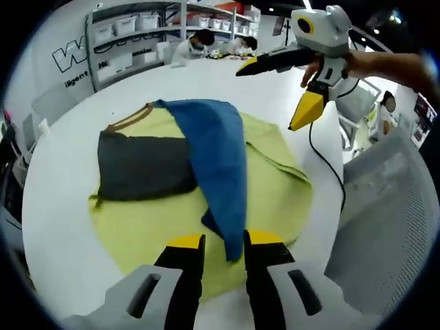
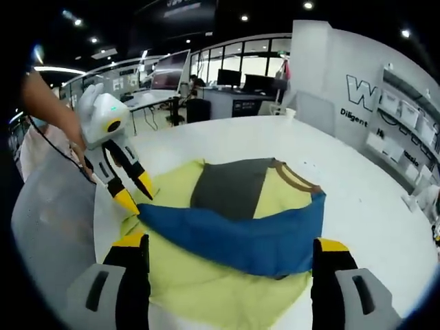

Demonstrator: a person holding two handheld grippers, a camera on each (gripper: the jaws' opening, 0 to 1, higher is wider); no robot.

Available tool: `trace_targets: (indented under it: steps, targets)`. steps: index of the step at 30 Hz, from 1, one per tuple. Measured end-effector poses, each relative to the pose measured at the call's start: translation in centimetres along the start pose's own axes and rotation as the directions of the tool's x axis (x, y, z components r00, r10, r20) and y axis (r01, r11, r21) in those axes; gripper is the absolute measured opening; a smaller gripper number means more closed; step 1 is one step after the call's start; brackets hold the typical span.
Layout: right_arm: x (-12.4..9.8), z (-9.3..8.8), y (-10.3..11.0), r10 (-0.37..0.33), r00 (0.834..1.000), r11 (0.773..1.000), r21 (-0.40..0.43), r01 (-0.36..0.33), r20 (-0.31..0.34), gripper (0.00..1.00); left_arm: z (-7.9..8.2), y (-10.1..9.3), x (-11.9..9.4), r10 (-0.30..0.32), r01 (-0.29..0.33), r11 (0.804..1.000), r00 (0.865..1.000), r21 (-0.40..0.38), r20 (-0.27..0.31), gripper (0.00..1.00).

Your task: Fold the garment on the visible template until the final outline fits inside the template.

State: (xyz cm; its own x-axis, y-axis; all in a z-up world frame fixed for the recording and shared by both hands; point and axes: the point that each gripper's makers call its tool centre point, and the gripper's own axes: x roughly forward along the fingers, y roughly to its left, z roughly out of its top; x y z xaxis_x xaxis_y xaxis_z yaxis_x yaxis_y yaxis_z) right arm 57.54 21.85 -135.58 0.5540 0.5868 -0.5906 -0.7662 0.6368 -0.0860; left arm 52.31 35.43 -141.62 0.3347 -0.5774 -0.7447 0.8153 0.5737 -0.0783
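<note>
Black jaws with yellow tips rise from the bottom of the left gripper view; they belong to the left gripper point(image 1: 225, 242). The jaws stand close together with only a narrow gap, and the lower corner of the blue garment point(image 1: 218, 162) hangs into this gap. I cannot tell if the tips really press the cloth or only stand around it. The garment lies as a long folded band across a yellow-green template point(image 1: 275, 172), which lies flat on the white table point(image 1: 62, 199). Under the band, on the left part of the template, a dark grey panel point(image 1: 141, 165) with a brown collar edge is seen.

From the right gripper view, the right gripper point(image 2: 230, 247) has its jaws spread wide apart, and it holds nothing; the blue band point(image 2: 234, 234) and the template point(image 2: 220, 289) lie between and beyond the tips. In the left gripper view this same gripper point(image 1: 275, 93) is held above the far edge of the table by a hand point(image 1: 357, 65), open and touching nothing. A grey chair back point(image 1: 388, 227) stands just beside the table.
</note>
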Motion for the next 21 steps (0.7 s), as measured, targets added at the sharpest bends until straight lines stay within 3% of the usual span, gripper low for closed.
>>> trace_targets:
  steps: [8,16,19,21]
  targets:
    - [0.2,-0.3,0.3,0.009,1.000,1.000,0.002,-0.009,-0.009,0.97,-0.5,-0.7,0.2,-0.024,0.022,0.999,0.999,-0.038,-0.035,0.11]
    - [0.2,-0.6,1.1,0.019,1.000,1.000,0.003,-0.019,-0.008,0.97,-0.4,-1.1,0.2,-0.042,0.037,0.996,0.998,-0.082,-0.053,0.06]
    - [0.1,-0.6,1.2,0.022,1.000,1.000,0.003,-0.022,-0.007,0.97,0.1,-1.2,0.0,-0.054,0.045,0.987,0.997,-0.153,-0.056,0.06]
    - [0.1,-0.7,1.3,0.023,1.000,1.000,0.004,-0.023,-0.008,0.96,0.2,-1.5,-0.1,-0.072,0.054,0.968,0.995,-0.246,-0.067,0.05]
